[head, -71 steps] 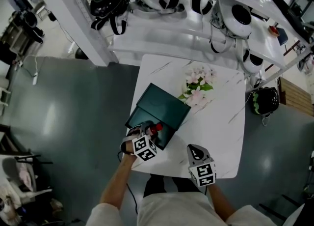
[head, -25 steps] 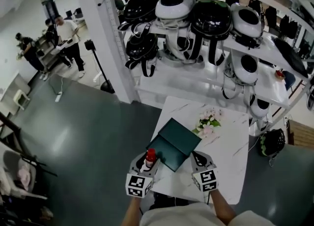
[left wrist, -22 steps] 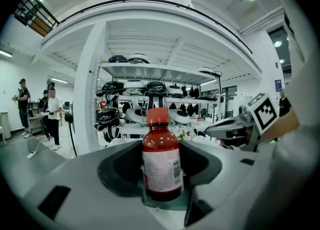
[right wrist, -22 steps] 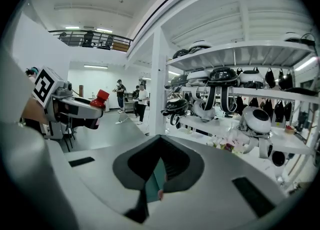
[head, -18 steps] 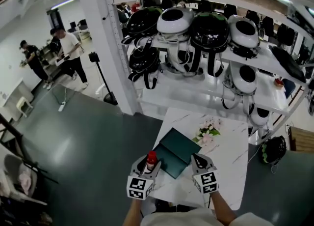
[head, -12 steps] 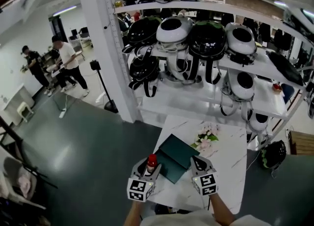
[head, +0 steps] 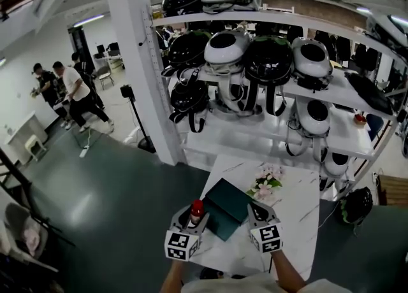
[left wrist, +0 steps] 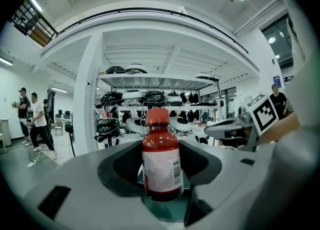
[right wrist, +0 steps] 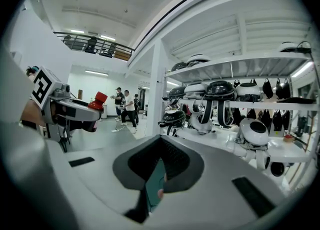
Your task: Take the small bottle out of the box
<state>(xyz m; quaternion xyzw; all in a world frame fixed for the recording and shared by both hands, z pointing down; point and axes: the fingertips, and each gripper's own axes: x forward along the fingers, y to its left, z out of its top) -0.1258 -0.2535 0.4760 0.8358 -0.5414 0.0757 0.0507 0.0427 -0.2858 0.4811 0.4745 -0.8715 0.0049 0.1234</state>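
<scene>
Between the wide-set jaws of the left gripper (head: 191,219) stands the bottle (left wrist: 161,160), upright, red cap on top and white label facing the camera, with the pads pressing its sides. From the head view the bottle is out of the box (head: 229,201), just off the box's left edge and over the left rim of the tabletop (head: 296,218); how high it is lifted is hard to judge. The right gripper (right wrist: 159,153) hovers beside the left one at the box's near right corner. Its jaws look closed with nothing gripped, showing only a thin slit of the teal box below. The dark green box lies open on the white marbled tabletop, with pink flowers (head: 266,180) just beyond it. Farther back, shelves (head: 255,135) carry black and white helmets (head: 271,59), and people (head: 76,94) stand well off to the left.
</scene>
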